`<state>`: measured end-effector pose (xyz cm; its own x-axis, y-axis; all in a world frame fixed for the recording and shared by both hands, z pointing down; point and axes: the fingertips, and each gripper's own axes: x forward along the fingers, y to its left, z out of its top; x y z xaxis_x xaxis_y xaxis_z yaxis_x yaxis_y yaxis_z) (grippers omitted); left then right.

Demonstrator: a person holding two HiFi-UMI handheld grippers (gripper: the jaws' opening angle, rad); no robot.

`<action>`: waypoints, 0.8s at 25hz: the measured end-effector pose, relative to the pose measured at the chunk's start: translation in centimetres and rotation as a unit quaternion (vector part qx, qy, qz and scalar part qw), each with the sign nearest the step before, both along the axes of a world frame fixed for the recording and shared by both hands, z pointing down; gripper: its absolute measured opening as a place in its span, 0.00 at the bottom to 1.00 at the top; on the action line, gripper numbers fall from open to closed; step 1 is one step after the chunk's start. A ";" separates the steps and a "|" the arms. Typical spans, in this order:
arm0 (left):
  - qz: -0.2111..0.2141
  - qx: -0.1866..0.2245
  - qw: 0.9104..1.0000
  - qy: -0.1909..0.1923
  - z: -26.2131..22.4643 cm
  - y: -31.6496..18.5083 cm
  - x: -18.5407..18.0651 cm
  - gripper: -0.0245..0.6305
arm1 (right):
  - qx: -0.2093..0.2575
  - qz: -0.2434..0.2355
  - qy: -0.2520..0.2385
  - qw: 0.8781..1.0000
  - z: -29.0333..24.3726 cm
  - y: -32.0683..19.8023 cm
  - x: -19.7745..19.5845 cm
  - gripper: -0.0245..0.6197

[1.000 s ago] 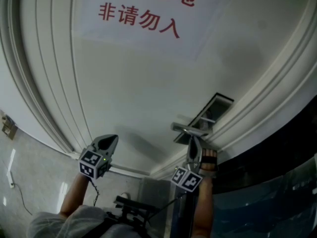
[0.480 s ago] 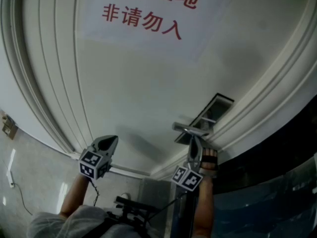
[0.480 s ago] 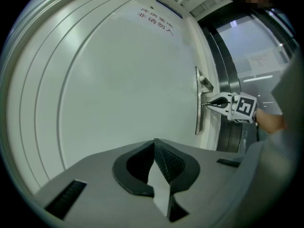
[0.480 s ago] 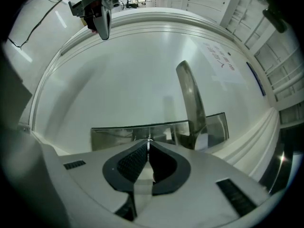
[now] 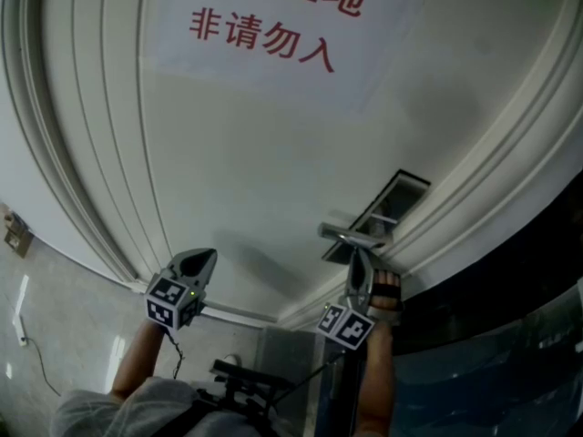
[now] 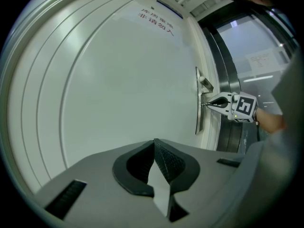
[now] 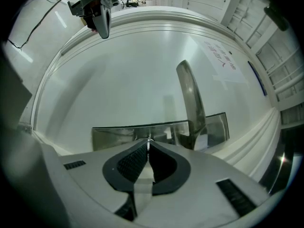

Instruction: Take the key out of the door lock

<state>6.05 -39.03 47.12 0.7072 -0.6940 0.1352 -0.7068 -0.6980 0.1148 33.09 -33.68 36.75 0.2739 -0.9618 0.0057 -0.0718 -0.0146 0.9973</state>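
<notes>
Nearest, the left gripper is closed on nothing, held off the white door. The right gripper, its jaws just now closing, pinches the thin key where it sits in the steel lock plate below the handle. Farther up hangs a red-lettered sign.

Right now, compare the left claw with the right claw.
The right claw sits at the lock plate, its jaws having just been closing on the thin key; the left claw faces the bare door, away from the lock. The right claw grips the key; the left claw is shut on nothing. Both have black ribbed pads.
</notes>
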 end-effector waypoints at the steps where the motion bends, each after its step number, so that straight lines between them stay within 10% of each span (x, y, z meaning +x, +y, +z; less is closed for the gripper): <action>1: -0.001 0.000 1.000 0.000 0.0 0.0 -0.1 0.05 | -0.001 0.001 0.002 1.000 0.0 0.0 0.0 0.07; 20: 0.002 0.000 1.000 -0.001 0.0 -0.5 -1.0 0.05 | -0.017 0.017 0.027 0.999 0.3 0.1 0.1 0.07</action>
<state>5.05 -39.53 47.15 0.7097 -0.6911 0.1367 -0.7042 -0.7008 0.1135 33.16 -33.63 37.03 0.3064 -0.9516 0.0226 -0.0177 0.0180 0.9997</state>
